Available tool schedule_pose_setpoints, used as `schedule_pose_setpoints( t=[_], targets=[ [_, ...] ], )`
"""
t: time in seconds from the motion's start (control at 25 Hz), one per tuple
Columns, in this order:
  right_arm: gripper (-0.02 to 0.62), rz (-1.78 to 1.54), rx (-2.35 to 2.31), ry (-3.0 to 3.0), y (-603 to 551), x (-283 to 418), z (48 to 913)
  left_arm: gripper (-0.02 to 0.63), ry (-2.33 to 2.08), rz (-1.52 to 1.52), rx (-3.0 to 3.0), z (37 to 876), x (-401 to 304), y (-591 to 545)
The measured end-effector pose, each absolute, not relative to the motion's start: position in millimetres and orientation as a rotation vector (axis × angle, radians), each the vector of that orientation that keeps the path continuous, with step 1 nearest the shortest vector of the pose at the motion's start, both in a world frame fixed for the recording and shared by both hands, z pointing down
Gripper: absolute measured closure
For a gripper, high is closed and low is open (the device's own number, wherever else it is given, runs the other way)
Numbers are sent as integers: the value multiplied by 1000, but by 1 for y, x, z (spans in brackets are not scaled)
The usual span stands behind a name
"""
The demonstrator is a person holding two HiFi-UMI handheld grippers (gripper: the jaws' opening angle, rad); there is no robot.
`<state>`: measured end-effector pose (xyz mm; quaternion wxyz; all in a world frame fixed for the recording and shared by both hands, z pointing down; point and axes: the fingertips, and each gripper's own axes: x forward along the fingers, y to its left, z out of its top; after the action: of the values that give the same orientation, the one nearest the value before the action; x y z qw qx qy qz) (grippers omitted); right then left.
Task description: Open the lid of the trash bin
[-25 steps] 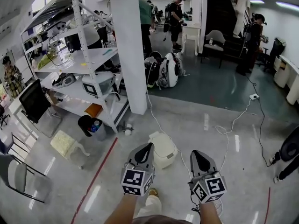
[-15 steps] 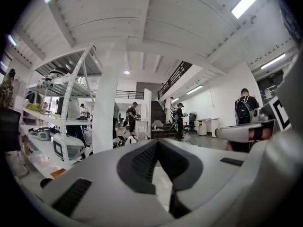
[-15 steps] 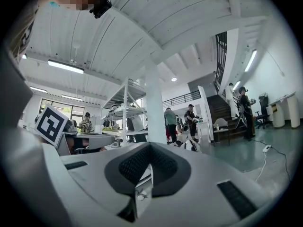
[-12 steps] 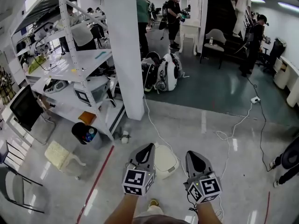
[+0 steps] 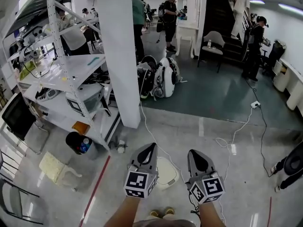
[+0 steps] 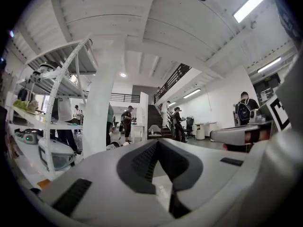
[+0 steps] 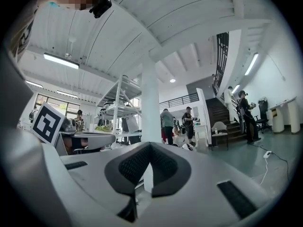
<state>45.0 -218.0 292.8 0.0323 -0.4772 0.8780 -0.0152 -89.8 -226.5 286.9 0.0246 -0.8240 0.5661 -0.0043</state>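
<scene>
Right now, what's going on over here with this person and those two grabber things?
A person holds a left tool and a right tool out in front, both shut and empty. On the floor just ahead sits a white trash bin, seen between the two tools, its lid down. Both tools point level across the room rather than at the bin, so neither is on the lid, and opening it has not begun.

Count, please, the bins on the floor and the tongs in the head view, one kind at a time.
white trash bin: 1
black bin: 1
tongs: 2, the left tongs and the right tongs
Total: 4
</scene>
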Motion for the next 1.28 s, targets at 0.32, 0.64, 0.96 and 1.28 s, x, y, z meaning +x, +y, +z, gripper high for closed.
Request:
schedule_pose_setpoints(
  t=[0.32, 0.64, 0.96, 1.28],
  targets=[
    [571, -69, -1447, 2690, -253, 45, 295, 618, 1754, -64, -2519, 293, -84, -256],
    [571, -65, -1400, 2728, -282, 34, 312, 618, 1723, -97, -2536, 318, -82, -286],
    [571, -75, -1367, 2792, -296, 44, 356, 619, 1744, -134, -2595, 372, -65, -300],
    [571, -212, -1379, 2830, -288, 49, 441, 619, 1807, -259, -2678, 466, -54, -289]
  ],
)
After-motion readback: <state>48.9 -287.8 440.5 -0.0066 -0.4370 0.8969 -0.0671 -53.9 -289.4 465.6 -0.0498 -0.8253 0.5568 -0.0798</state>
